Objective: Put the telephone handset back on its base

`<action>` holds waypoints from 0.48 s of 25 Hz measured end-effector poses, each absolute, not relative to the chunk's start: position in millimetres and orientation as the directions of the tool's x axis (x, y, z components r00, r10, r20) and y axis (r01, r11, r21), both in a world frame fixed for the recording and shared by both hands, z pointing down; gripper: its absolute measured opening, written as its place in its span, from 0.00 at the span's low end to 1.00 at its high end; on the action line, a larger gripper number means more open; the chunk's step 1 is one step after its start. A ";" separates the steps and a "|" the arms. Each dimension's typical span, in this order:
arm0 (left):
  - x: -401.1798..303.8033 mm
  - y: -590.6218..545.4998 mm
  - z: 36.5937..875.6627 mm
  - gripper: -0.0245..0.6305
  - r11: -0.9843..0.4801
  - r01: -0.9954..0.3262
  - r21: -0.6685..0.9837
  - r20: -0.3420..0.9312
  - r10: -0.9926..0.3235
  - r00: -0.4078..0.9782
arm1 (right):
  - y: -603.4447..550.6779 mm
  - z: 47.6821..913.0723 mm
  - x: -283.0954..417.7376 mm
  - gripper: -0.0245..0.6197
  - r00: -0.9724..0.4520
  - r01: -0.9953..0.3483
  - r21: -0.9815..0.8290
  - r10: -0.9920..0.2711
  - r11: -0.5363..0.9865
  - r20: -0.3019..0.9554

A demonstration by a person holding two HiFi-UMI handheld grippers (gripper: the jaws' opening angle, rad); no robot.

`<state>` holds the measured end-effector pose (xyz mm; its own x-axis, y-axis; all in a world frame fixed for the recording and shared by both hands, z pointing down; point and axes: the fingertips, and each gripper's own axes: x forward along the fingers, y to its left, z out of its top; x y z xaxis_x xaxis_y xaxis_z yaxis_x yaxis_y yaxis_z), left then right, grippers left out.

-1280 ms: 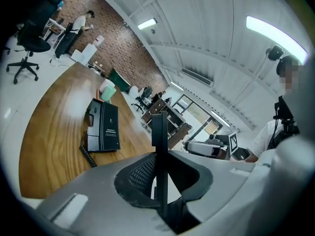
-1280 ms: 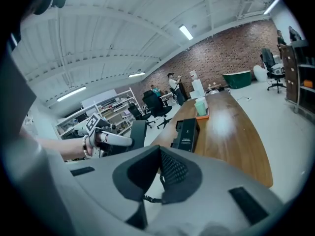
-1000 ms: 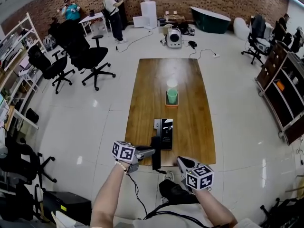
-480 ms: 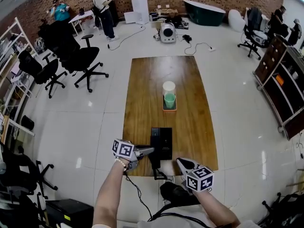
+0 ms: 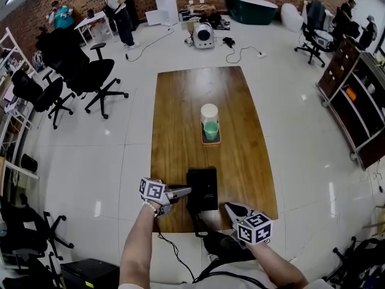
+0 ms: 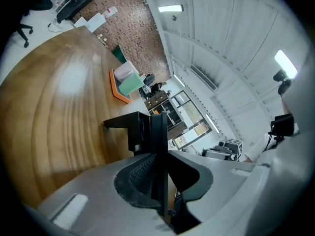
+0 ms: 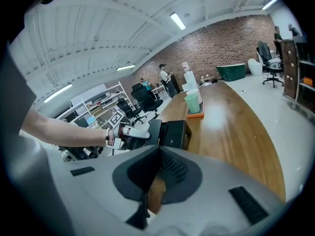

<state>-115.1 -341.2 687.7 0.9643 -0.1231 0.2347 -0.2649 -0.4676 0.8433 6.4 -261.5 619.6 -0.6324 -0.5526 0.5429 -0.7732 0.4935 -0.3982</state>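
The black telephone base (image 5: 206,188) lies on the wooden table (image 5: 180,119) near its front edge. My left gripper (image 5: 182,192) is shut on the black handset (image 5: 192,202), which hangs at the base's left side; its cord (image 5: 171,245) drops over the table edge. In the left gripper view the handset (image 6: 159,127) stands edge-on between the pads (image 6: 140,173), with the base (image 6: 123,123) just beyond. My right gripper (image 5: 231,208) hovers at the front edge, right of the base, jaws shut on nothing. Its view shows the base (image 7: 176,133) and the handset (image 7: 153,131).
An orange tray (image 5: 210,141) with a green cup (image 5: 211,130) and a white cup (image 5: 209,112) sits mid-table beyond the base. Office chairs (image 5: 90,77) stand left of the table, a dark shelf unit (image 5: 355,101) at the right, people at the far wall.
The head view has shifted, so the table sits lower and nearer. The left gripper has brought the handset closer against the base's left side. The right gripper has kept its place.
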 end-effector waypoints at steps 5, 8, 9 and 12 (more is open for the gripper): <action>-110.0 -347.0 697.6 0.14 -0.456 -0.239 0.857 0.214 -0.107 0.971 | -265.4 627.8 5.4 0.04 -0.626 -0.778 -0.409 -0.546 0.477 0.556; -110.4 -349.1 703.8 0.14 -0.443 -0.243 0.863 0.220 -0.105 0.970 | -267.5 629.1 5.9 0.04 -0.624 -0.781 -0.414 -0.546 0.468 0.559; -109.8 -349.0 702.9 0.14 -0.439 -0.237 0.867 0.215 -0.099 0.971 | -268.4 629.4 5.9 0.04 -0.623 -0.781 -0.416 -0.547 0.465 0.559; -108.3 -349.8 701.9 0.14 -0.436 -0.231 0.869 0.215 -0.088 0.973 | -270.8 631.4 5.0 0.04 -0.624 -0.781 -0.420 -0.543 0.463 0.562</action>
